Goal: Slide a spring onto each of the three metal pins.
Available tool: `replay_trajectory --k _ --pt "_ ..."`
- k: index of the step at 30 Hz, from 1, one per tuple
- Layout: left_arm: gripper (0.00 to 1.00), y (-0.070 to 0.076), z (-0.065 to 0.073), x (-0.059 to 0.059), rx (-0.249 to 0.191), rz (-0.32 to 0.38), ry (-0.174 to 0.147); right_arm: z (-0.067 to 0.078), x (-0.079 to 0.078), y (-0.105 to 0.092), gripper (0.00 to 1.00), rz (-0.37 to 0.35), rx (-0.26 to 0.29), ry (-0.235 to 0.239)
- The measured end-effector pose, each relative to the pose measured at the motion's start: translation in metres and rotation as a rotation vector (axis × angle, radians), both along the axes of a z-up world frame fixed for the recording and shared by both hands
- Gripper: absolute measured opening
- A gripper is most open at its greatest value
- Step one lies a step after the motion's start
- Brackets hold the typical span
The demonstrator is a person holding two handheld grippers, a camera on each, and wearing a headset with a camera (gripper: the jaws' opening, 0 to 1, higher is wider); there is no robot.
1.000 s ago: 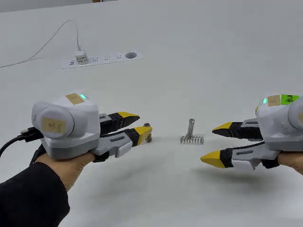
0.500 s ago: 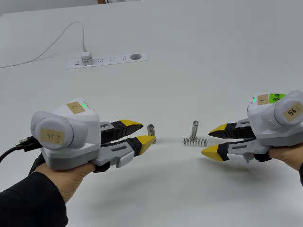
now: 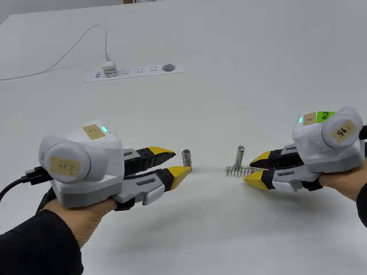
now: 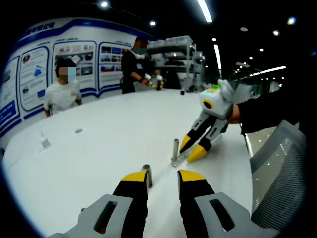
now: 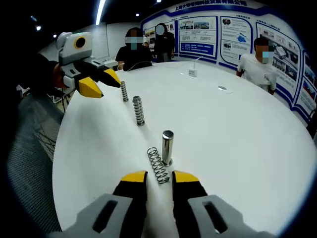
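Left claw point(image 4: 163, 174): partly open, empty.
Right claw point(image 5: 153, 174): slightly open, empty, tips near loose coiled steel spring point(image 5: 157, 166), lower centre.

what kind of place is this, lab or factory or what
Probably a company showroom or demo hall rather than a factory floor. Printed display panels line the blue-trimmed wall, storage racks stand at the back, and people gather by the big white table.

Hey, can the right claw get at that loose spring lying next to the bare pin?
Probably yes. The spring lies flat just ahead of the right claw, jaws apart, nothing between them. The pin stands right beside it and could get nudged.
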State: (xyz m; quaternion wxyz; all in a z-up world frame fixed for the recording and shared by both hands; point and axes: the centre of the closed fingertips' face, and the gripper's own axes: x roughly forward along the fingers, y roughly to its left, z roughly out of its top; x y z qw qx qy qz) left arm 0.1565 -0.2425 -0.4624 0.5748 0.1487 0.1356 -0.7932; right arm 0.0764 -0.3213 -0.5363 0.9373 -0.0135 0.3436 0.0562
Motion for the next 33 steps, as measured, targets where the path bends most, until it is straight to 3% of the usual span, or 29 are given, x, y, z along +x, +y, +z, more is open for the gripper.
replay_trajectory --k 12,17,24,33 --pt "0.28 0.004 -0.001 -0.003 0.005 -0.004 0.022 -0.003 0.000 0.002 0.13 0.027 -0.006 0.025" --pt "0.27 0.006 -0.005 -0.006 0.018 -0.025 0.009 -0.003 -0.001 0.005 0.13 0.037 -0.009 0.029" --pt "0.26 0.007 -0.014 -0.019 0.044 -0.090 -0.005 0.001 -0.005 0.012 0.12 0.065 -0.014 0.039" --pt "0.25 0.000 -0.028 -0.033 0.076 -0.153 -0.024 0.008 -0.011 0.020 0.12 0.091 -0.019 0.044"
